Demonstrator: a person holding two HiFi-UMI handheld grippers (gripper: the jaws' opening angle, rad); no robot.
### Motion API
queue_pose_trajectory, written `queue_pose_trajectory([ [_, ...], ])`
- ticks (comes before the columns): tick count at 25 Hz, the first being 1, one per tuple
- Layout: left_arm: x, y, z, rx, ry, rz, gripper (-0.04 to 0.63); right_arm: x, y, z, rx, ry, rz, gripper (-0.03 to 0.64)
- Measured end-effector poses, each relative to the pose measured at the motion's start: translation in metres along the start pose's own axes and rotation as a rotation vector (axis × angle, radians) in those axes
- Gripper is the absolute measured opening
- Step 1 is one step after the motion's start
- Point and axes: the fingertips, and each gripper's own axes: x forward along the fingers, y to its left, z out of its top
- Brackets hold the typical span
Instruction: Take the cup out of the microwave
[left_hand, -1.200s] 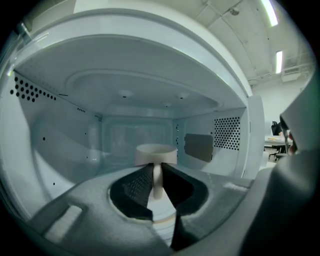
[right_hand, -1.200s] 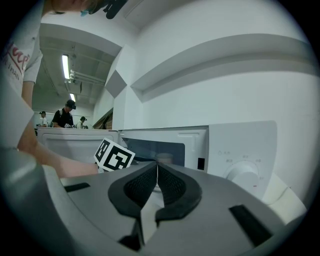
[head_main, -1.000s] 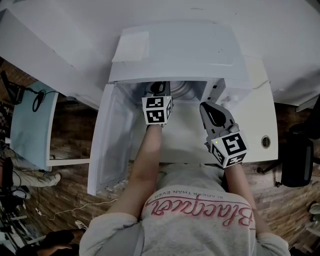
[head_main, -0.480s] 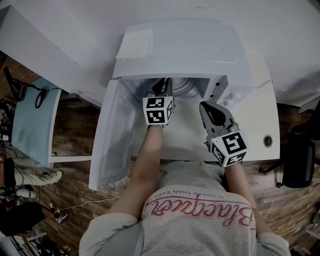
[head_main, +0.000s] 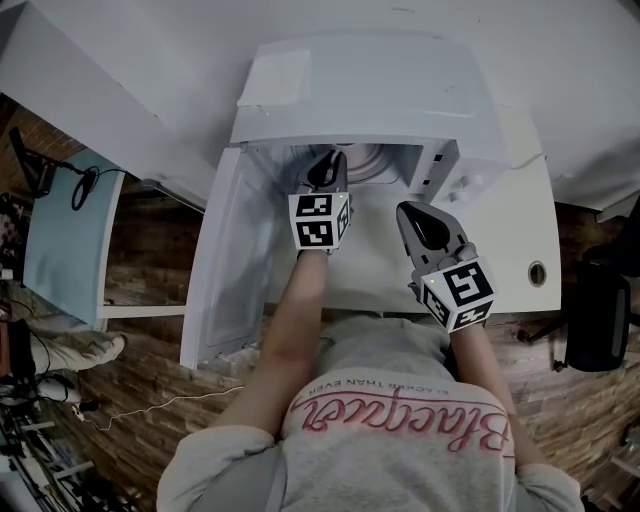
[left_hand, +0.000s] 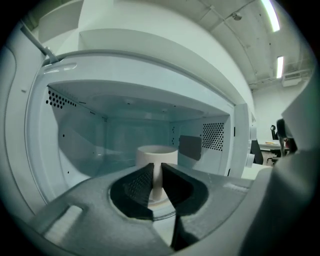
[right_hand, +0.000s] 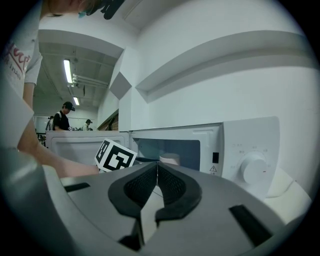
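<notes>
A white microwave (head_main: 370, 90) stands on the white table (head_main: 515, 240), toward its left end. Its door (head_main: 235, 270) is swung wide open on the left and reaches out past the table's near edge. The cup (left_hand: 157, 152), plain white, stands upright inside the cavity on the glass turntable (left_hand: 167, 209).

The left gripper (head_main: 325, 160) is held nearly level, with its tips inside the open cavity and pointing straight at the cup. In the left gripper view its jaws stand only a narrow slit apart. The cup rises just behind the tips and its white fills the slit from top to bottom. I cannot tell whether the pads pinch some part of the cup or merely frame it. In the right gripper view its marker cube (right_hand: 116, 155) sits just outside the opening.

The right gripper (head_main: 405, 208) hangs over the table near its near edge, in front of the microwave's right side and apart from it. It is clenched, with the jaw tips meeting and nothing between them. It faces the control panel, where a round knob (right_hand: 254, 169) shows to the right of the cavity.
</notes>
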Motion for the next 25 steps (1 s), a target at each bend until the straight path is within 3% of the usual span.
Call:
queue_pose_trajectory([
  [25,-0.051,-0.010,-0.001,-0.010,-0.025,0.012,0.051,-0.026,0.035,0.006,0.025,-0.009,0.020,0.012],
])
